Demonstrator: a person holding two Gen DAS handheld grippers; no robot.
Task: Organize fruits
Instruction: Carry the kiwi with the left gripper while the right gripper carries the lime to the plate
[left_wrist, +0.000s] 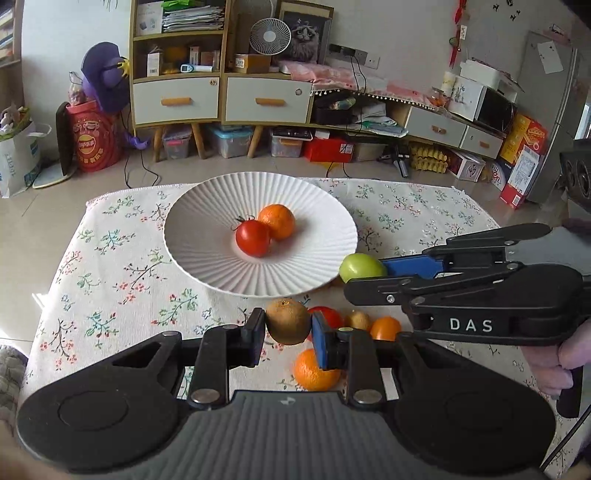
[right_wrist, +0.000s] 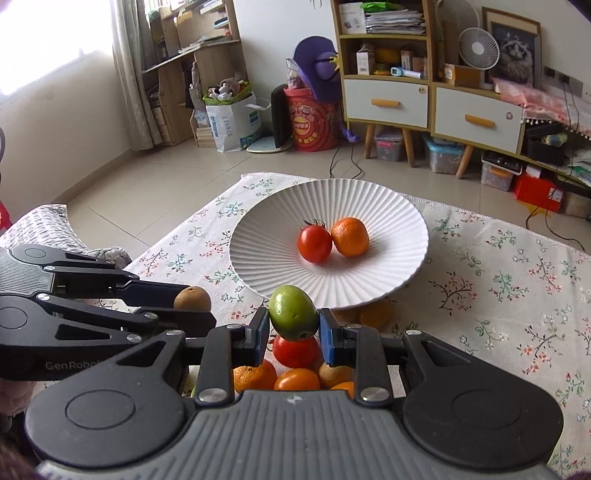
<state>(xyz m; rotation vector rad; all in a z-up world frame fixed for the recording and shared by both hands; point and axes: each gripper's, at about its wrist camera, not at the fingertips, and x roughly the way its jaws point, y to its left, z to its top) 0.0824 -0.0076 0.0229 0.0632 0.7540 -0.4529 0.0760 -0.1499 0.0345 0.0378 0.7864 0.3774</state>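
Observation:
A white ribbed plate (left_wrist: 207, 236) (right_wrist: 391, 284) on the floral tablecloth holds a red tomato (left_wrist: 252, 238) (right_wrist: 314, 243) and an orange (left_wrist: 277, 221) (right_wrist: 349, 236). My left gripper (left_wrist: 289, 328) is shut on a brown kiwi (left_wrist: 288, 321) (right_wrist: 192, 298), held above the cloth near the plate's front rim. My right gripper (right_wrist: 293, 325) (left_wrist: 369, 275) is shut on a green fruit (right_wrist: 293, 312) (left_wrist: 361, 266), close beside the plate's right rim. Loose fruit lies below: another tomato (right_wrist: 295, 350) (left_wrist: 328, 315), oranges (left_wrist: 316, 371) (right_wrist: 255, 376), a second kiwi (left_wrist: 357, 319) (right_wrist: 334, 374).
The floral tablecloth (left_wrist: 110, 280) covers a low table with tiled floor beyond. Shelves and white drawers (left_wrist: 221, 96) stand along the far wall, with boxes and cables under them. A hand (left_wrist: 561, 365) holds the right gripper's handle.

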